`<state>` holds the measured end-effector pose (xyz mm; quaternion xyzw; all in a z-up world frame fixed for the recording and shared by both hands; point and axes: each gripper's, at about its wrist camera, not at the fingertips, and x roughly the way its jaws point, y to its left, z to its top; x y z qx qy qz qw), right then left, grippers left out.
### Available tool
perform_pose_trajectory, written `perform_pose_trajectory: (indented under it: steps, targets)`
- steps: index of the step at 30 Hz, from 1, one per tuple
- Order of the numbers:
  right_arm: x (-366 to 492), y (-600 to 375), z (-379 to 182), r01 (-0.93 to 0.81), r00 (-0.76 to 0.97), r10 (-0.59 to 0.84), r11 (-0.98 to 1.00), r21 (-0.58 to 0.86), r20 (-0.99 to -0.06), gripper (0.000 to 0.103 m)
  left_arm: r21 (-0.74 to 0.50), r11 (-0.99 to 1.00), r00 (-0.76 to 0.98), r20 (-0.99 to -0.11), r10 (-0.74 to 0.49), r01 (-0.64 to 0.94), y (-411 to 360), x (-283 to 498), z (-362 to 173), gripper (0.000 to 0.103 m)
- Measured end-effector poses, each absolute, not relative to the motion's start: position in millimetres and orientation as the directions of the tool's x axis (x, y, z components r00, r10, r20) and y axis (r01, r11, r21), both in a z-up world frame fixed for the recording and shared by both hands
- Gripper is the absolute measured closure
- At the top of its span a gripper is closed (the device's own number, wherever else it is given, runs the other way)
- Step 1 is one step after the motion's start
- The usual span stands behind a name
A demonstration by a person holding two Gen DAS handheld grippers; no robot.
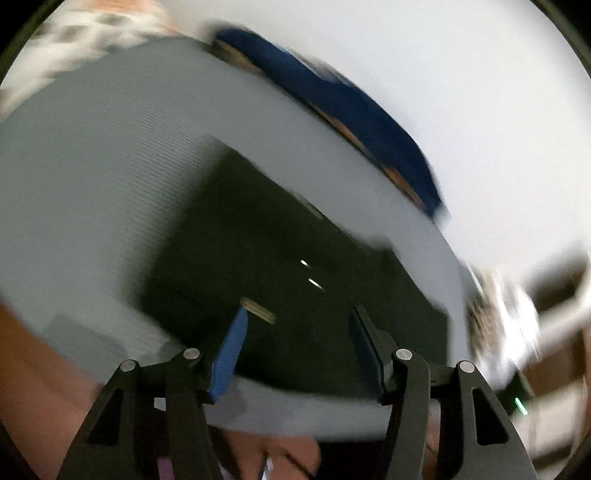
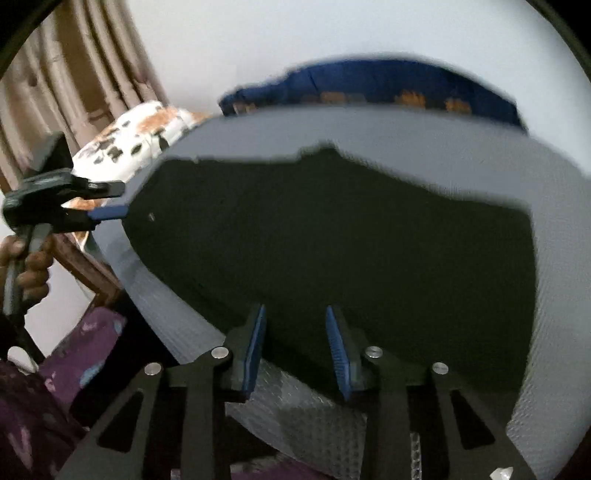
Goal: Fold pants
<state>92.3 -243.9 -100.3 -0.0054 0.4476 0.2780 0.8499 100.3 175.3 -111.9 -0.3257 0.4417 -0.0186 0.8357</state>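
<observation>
Pale wall point(image 2: 332, 33) and brown curtains point(image 2: 74, 74) are being seen behind a grey tabletop point(image 2: 406, 129), on which the dark pants point(image 2: 332, 240) are lying spread out flat. Along the far edge of the tabletop a blue patterned cloth point(image 2: 369, 85) is being shown, and at its left end a white cushion with brown and black spots point(image 2: 140, 129).

The right gripper point(image 2: 295, 332) is being held above the near edge of the pants; its fingers point(image 2: 255, 350) are standing apart with nothing clamped between them, only the dark fabric being seen below the gap.

The left gripper point(image 1: 297, 325) is being carried above the pants as well, and its fingers point(image 1: 231, 350) are being held wide apart, with no cloth between them. That view is heavily blurred, so whether the fingertips are touching the fabric cannot be told. From the right wrist the left gripper point(image 2: 114, 201) is being seen at the left end of the pants, gripped by a hand point(image 2: 29, 266), its fingers parted just beside the garment's edge.
</observation>
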Motion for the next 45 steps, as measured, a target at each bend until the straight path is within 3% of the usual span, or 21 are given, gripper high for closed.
perform_pose_trajectory:
  steps: [1, 2, 3, 4, 6, 14, 17, 19, 22, 23, 25, 28, 38, 45]
  targets:
    - [93, -237, -89, -0.499, 0.459, 0.479, 0.836, 0.23, -0.748, 0.07, -0.534, 0.785, 0.623, -0.74, -0.254, -0.314, 193, 99, -112, 0.029]
    - [93, -225, -74, -0.537, 0.472, 0.501, 0.816, 0.214, -0.726, 0.069, -0.515, 0.781, 0.615, -0.757, -0.221, -0.353, 207, 100, -115, 0.029]
    - [94, -212, -62, -0.571, 0.476, 0.517, 0.797, 0.197, -0.712, 0.06, -0.521, 0.772, 0.602, -0.764, -0.231, -0.364, 219, 104, -120, 0.029]
    - [94, -201, -54, -0.598, 0.478, 0.53, 0.78, 0.183, -0.7, 0.044, -0.56, 0.756, 0.597, -0.749, -0.286, -0.34, 228, 108, -124, 0.029]
    - [92, -179, -40, -0.637, 0.486, 0.558, 0.753, 0.164, -0.673, 0.034, -0.622, 0.746, 0.545, -0.721, -0.428, -0.238, 235, 123, -135, 0.028]
    - [86, -136, -64, -0.653, 0.36, 0.594, 0.711, 0.26, -0.719, 0.034, -0.667, 0.745, 0.32, -0.709, -0.628, -0.016, 260, 192, -175, 0.027]
    - [82, -134, -69, -0.646, 0.344, 0.588, 0.714, 0.269, -0.732, 0.034, -0.765, 0.642, 0.267, -0.609, -0.747, 0.048, 263, 214, -183, 0.012]
    - [85, -135, -71, -0.625, 0.336, 0.589, 0.723, 0.294, -0.735, 0.034, -0.819, 0.57, 0.202, -0.548, -0.811, 0.067, 258, 228, -189, 0.009]
    - [96, -136, -73, -0.582, 0.319, 0.612, 0.729, 0.359, -0.724, 0.034, -0.801, 0.578, 0.137, -0.562, -0.815, 0.156, 238, 241, -185, 0.01]
    - [100, -136, -74, -0.565, 0.311, 0.624, 0.728, 0.389, -0.717, 0.034, -0.805, 0.57, 0.141, -0.553, -0.821, 0.165, 236, 244, -184, 0.014]
    - [105, -133, -76, -0.543, 0.302, 0.643, 0.723, 0.427, -0.704, 0.034, -0.786, 0.594, 0.128, -0.58, -0.804, 0.169, 231, 246, -189, 0.059]
    - [109, -130, -77, -0.526, 0.296, 0.657, 0.718, 0.456, -0.693, 0.034, -0.805, 0.581, 0.204, -0.553, -0.808, 0.119, 245, 225, -193, 0.073]
    - [106, -134, -72, -0.505, 0.303, 0.655, 0.726, 0.466, -0.692, 0.034, -0.804, 0.585, 0.363, -0.516, -0.776, 0.108, 201, 190, -124, 0.079]
    - [97, -134, -45, -0.566, 0.364, 0.717, 0.677, 0.47, -0.595, 0.032, -0.782, 0.617, 0.336, -0.558, -0.759, 0.094, 153, 185, -80, 0.079]
